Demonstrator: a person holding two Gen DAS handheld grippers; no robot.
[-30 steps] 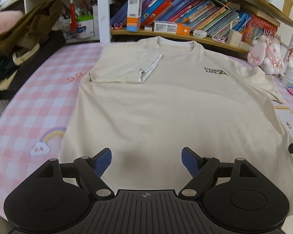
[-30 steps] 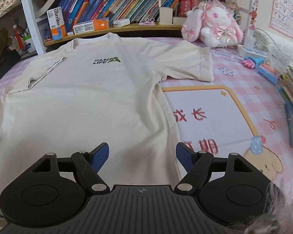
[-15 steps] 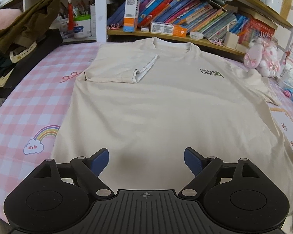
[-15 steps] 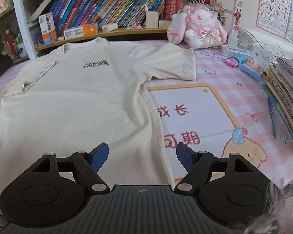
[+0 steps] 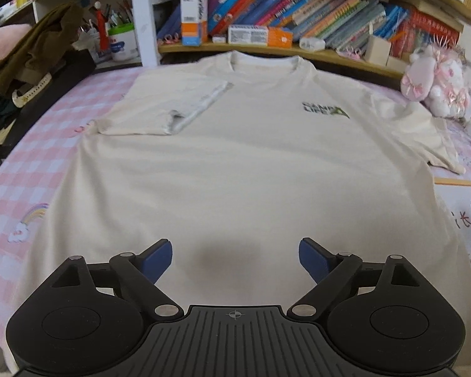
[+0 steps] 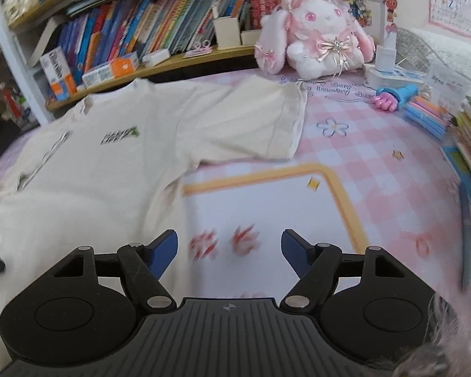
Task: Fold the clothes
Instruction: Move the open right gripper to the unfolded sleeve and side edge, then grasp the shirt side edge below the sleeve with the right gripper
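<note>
A cream T-shirt (image 5: 235,163) with a small green chest logo lies flat, front up, on a pink checked table cover. Its left sleeve (image 5: 160,110) is folded in over the chest. Its right sleeve (image 6: 251,125) lies spread out flat. My left gripper (image 5: 235,256) is open and empty above the shirt's lower hem. My right gripper (image 6: 230,246) is open and empty, with its left finger over the shirt's right side edge (image 6: 172,213) and the rest over a printed mat.
A bookshelf (image 5: 298,12) with books and boxes runs along the back. A pink plush rabbit (image 6: 314,37) sits at the back right. Pens and stacked books (image 6: 449,132) lie at the right. Dark clothes (image 5: 31,72) are piled at the far left.
My right gripper has swung to the right, off the shirt body toward the spread right sleeve and the mat. My left gripper has shifted slightly over the hem. Both stay open.
</note>
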